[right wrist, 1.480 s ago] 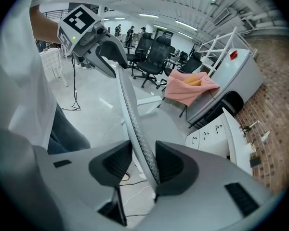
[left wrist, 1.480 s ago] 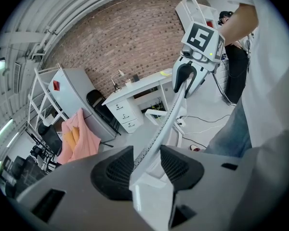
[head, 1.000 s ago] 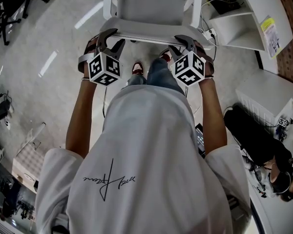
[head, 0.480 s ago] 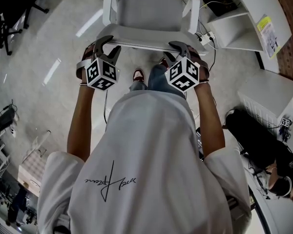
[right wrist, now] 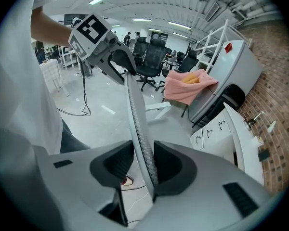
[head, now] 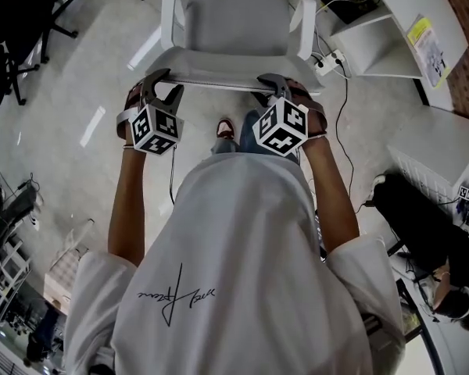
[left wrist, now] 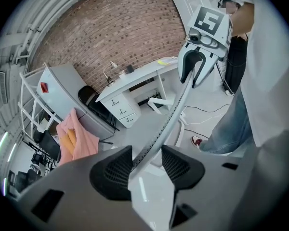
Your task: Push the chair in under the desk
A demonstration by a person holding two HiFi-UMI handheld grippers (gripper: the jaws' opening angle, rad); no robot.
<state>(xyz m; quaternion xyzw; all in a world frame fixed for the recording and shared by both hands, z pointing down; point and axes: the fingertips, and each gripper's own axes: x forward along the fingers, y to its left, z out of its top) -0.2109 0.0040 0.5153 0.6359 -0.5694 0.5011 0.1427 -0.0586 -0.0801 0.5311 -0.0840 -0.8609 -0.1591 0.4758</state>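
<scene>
The white chair (head: pixel 230 18) stands in front of me, its seat facing away toward the top of the head view. The thin top rim of its backrest (head: pixel 219 80) runs between both grippers. My left gripper (head: pixel 160 94) straddles the rim's left end (left wrist: pixel 156 138), open, with a gap beside the rim. My right gripper (head: pixel 271 87) is at the rim's right end (right wrist: pixel 143 153); its jaws are closing and the pads sit against the rim on both sides. The white desk (head: pixel 391 30) lies to the upper right.
A power strip and cables (head: pixel 328 59) lie on the floor between chair and desk. Black office chairs (head: pixel 16 22) stand at the far left. Another person (head: pixel 438 272) sits low at the right. My shoe (head: pixel 225 127) is just behind the chair.
The chair has moved forward, away from me, and both grippers have travelled with its backrest rim. I have stepped after it.
</scene>
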